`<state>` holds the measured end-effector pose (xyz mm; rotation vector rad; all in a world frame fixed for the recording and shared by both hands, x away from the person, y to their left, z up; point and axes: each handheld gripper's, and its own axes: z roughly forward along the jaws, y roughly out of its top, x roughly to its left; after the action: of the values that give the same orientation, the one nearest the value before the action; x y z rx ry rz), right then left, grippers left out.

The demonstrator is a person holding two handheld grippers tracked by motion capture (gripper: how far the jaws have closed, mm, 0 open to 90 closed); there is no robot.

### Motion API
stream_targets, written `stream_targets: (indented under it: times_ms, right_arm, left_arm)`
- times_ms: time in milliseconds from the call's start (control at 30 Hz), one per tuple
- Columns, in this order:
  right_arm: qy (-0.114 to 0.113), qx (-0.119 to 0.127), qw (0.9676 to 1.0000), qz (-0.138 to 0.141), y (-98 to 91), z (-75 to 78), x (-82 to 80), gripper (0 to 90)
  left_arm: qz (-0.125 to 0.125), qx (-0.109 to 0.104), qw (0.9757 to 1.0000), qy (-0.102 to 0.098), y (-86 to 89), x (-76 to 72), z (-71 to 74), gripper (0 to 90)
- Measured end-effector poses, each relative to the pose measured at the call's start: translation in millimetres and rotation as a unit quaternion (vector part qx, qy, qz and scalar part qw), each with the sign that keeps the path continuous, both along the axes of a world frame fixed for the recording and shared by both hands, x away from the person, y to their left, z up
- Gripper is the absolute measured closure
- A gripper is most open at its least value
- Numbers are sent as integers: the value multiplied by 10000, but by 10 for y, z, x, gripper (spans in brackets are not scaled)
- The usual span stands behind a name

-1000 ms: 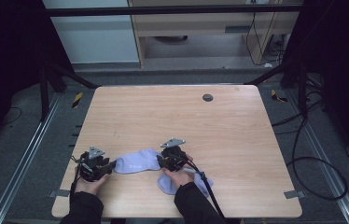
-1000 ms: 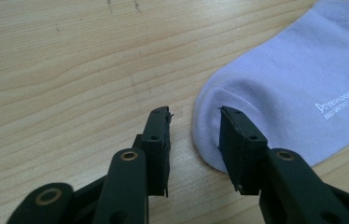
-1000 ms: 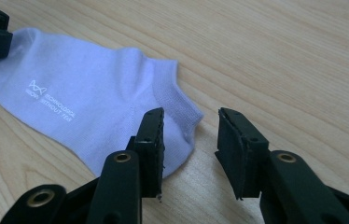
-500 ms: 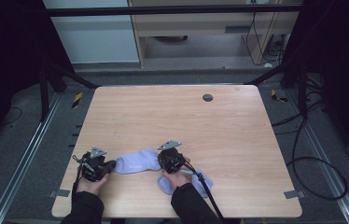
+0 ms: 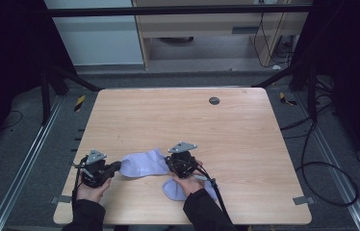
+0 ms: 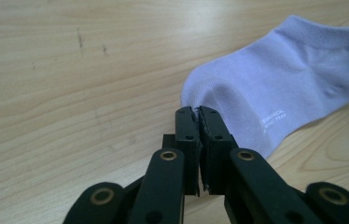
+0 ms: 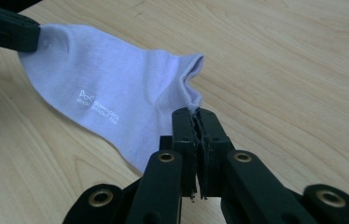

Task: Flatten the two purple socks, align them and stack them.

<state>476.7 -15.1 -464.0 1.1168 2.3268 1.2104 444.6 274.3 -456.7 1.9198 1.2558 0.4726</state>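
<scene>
A lilac ankle sock (image 5: 142,163) is stretched between my two grippers, low over the wooden table (image 5: 178,120). My left gripper (image 5: 116,166) is shut on its toe end, and the fabric sits pinched between the black jaws (image 6: 197,112). My right gripper (image 5: 169,161) is shut on the cuff edge (image 7: 195,111). The sock's side carries small white print (image 7: 99,106). A second lilac sock (image 5: 174,188) lies flat on the table under my right hand, partly hidden by it.
A small dark round disc (image 5: 214,100) sits in the table top near the far edge. Cables (image 5: 212,190) trail from the right gripper over the near edge. Dark frame posts and rails flank the table on both sides.
Both grippers have closed on the sock's two ends and risen slightly, so the sock is now pulled taut between them.
</scene>
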Motion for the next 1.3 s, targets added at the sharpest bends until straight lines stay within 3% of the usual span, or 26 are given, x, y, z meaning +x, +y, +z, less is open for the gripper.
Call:
stream_targets:
  times_ms: [467,733,1000,1300]
  right_arm:
    - [-266,-20,9996,94,-452,323,-267,879]
    - [-220,-22,9998,13,-758,341,-431,879]
    - [-178,56,9998,-80,-1027,308,-631,878]
    - [-67,110,9997,-185,-1277,223,-799,878]
  left_arm:
    - [-448,-116,9988,-136,-412,-139,177,860]
    - [-783,-89,9968,-96,-702,-195,193,860]
    - [-1150,-51,9934,4,-971,-277,179,861]
    - [-1428,79,9897,101,-1150,-320,120,860]
